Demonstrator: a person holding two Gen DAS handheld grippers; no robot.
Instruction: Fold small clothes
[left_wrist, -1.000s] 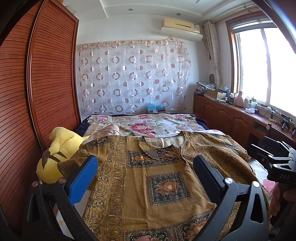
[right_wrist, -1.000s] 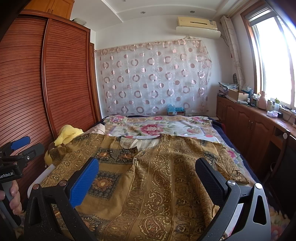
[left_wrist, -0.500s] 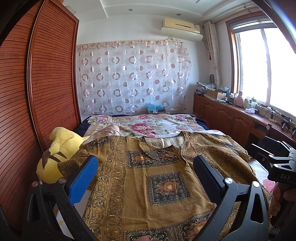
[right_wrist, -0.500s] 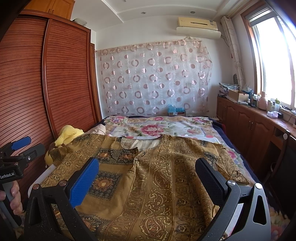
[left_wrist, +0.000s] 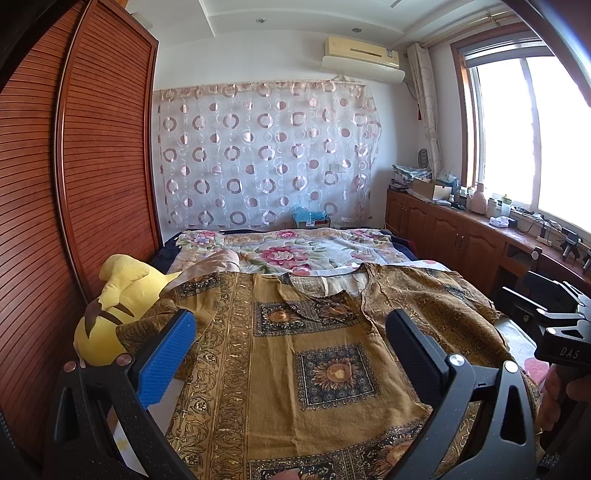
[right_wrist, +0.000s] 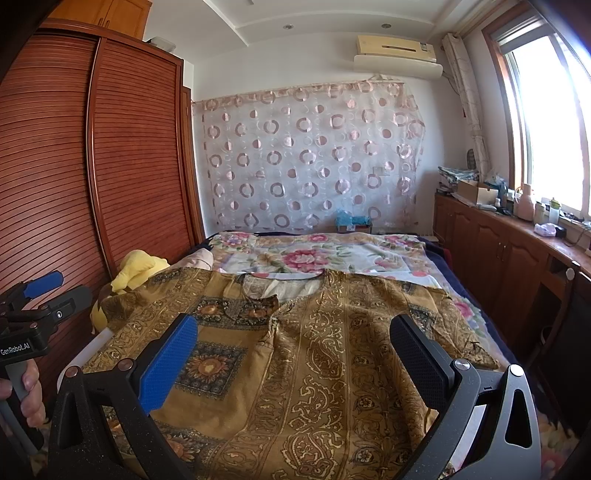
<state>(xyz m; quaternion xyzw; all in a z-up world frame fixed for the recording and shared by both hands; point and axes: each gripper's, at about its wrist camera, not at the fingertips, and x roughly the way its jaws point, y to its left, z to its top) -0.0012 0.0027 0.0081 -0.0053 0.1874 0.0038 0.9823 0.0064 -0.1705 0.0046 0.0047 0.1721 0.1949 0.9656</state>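
Observation:
A mustard-brown patterned shirt (left_wrist: 295, 354) lies spread flat on the bed, neckline away from me, sleeves out to both sides; the right wrist view shows the same shirt (right_wrist: 325, 354). My left gripper (left_wrist: 290, 332) hovers open above its lower left half, nothing between the blue and black pads. My right gripper (right_wrist: 293, 334) hangs open over the lower right half, also holding nothing. Each gripper shows at the edge of the other's view, held by a hand: the right gripper (left_wrist: 546, 314) at the right, the left gripper (right_wrist: 33, 295) at the left.
A yellow plush toy (left_wrist: 118, 306) lies at the bed's left edge against the slatted wooden wardrobe (left_wrist: 74, 184). A floral quilt (left_wrist: 295, 254) covers the far half of the bed. Wooden cabinets (left_wrist: 461, 236) with clutter run along the right wall under the window.

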